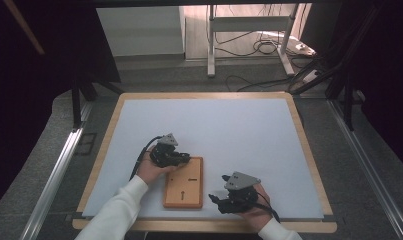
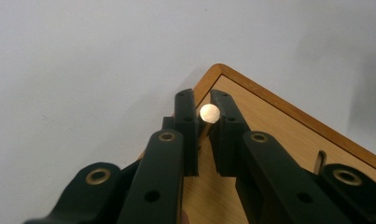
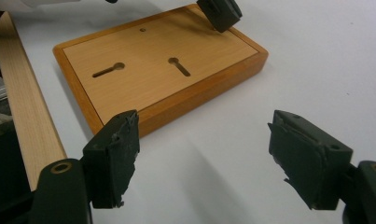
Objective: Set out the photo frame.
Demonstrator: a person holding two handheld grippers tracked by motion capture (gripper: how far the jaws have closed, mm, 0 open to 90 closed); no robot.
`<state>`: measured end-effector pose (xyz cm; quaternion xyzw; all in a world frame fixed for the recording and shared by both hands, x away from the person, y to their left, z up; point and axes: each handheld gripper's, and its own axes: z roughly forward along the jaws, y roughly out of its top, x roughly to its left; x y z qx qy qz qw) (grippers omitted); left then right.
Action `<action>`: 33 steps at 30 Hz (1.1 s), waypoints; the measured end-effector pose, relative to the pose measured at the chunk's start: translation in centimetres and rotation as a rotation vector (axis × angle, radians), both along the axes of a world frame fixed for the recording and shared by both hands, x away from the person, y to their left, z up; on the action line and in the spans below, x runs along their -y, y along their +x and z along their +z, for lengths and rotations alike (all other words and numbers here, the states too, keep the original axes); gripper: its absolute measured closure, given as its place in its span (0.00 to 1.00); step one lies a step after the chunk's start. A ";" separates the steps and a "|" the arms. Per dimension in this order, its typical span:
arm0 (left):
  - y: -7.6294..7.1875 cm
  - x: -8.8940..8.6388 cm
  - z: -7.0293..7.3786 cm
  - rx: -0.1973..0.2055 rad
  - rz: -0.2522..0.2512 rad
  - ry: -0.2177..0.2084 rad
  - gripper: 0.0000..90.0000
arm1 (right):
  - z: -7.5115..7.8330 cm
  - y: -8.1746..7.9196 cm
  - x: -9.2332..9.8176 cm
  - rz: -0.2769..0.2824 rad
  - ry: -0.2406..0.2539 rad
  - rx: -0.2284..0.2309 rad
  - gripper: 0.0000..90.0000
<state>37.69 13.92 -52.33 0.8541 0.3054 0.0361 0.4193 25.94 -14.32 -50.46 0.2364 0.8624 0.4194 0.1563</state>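
1. High view: white table [image 1: 229,130] with a wooden rim; a flat wooden board [image 1: 184,189] lies in the lower centre of the frame, long side running away from the person
2. Board top has two keyhole-shaped slots [image 3: 178,66] and a small round hole [image 3: 142,30] nearer one end, all seen in the right gripper view
3. Left gripper [image 1: 183,159] sits at the upper left corner of the board in the high view, held by a hand [image 1: 150,170] in a white sleeve [image 1: 119,210]
4. Left gripper view: jaws nearly pressed together, pinching a small round peg [image 2: 209,113] with a pale end face, right over the board corner [image 2: 218,70]; whether the peg is seated in the board, cannot tell
5. Right gripper [image 1: 217,198] is at lower right of the board in the high view, just beside its right edge, apart from it, grey plate on top
6. Right gripper view: jaws spread wide, nothing between them, white table under them; board in the upper centre of that frame
7. Left gripper's tip [image 3: 219,13] shows at the top of the right gripper view, at the board's far corner
8. Wooden table rim [image 3: 24,112] runs down the left side of the right gripper view
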 end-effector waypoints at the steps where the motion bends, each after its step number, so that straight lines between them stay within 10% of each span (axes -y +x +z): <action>1: 0.0 0.0 0.0 -0.002 0.000 -0.002 0.92 | 0.0 0.0 -0.1 0.003 -0.001 0.003 0.27; 17: 0.6 -0.3 0.0 -0.041 -0.023 -0.017 0.91 | -0.4 -0.4 -1.4 0.038 -0.029 -0.005 0.26; 33: 1.6 -0.7 0.0 -0.105 -0.044 -0.046 0.91 | -1.3 -1.4 -5.3 0.095 -0.182 0.091 0.15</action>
